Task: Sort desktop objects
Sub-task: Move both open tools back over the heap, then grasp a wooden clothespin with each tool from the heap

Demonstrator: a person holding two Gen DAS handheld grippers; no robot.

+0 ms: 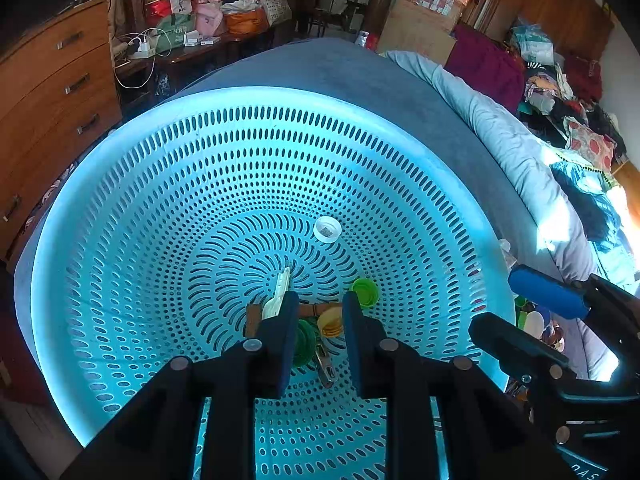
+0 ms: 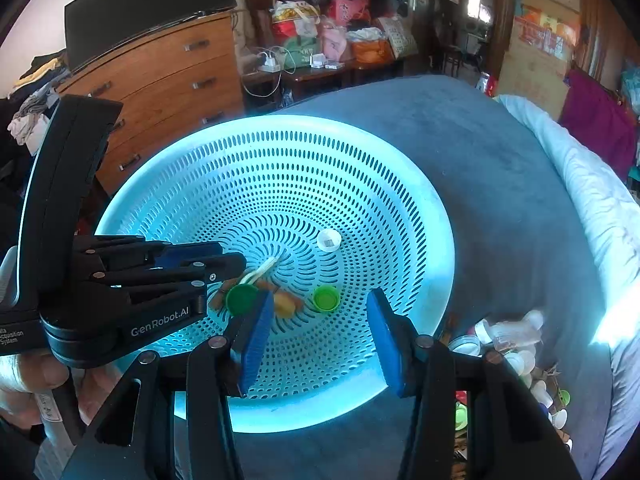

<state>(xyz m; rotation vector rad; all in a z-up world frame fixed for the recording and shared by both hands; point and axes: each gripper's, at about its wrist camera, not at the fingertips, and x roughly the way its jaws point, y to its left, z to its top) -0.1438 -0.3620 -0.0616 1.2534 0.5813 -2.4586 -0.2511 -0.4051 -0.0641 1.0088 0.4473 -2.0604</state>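
A big light-blue perforated basket (image 1: 120, 208) (image 2: 400, 184) sits on a blue-grey cloth. In it lie a white cap (image 1: 327, 229) (image 2: 329, 240), a light green cap (image 1: 366, 291) (image 2: 326, 298), a dark green cap (image 1: 305, 342) (image 2: 241, 299), a yellow cap (image 1: 331, 322) (image 2: 285, 304), a white plastic piece (image 1: 280, 292) (image 2: 260, 270) and a metal clip (image 1: 325, 366). My left gripper (image 1: 320, 306) (image 2: 230, 268) is open inside the basket, just above the dark green and yellow caps. My right gripper (image 2: 316, 314) (image 1: 516, 308) is open and empty above the basket's near rim.
A pile of loose caps and small bottles (image 2: 516, 344) (image 1: 536, 324) lies on the cloth right of the basket. A wooden dresser (image 2: 160, 80) stands at the left. A light quilt (image 2: 592, 200) edges the cloth at the right.
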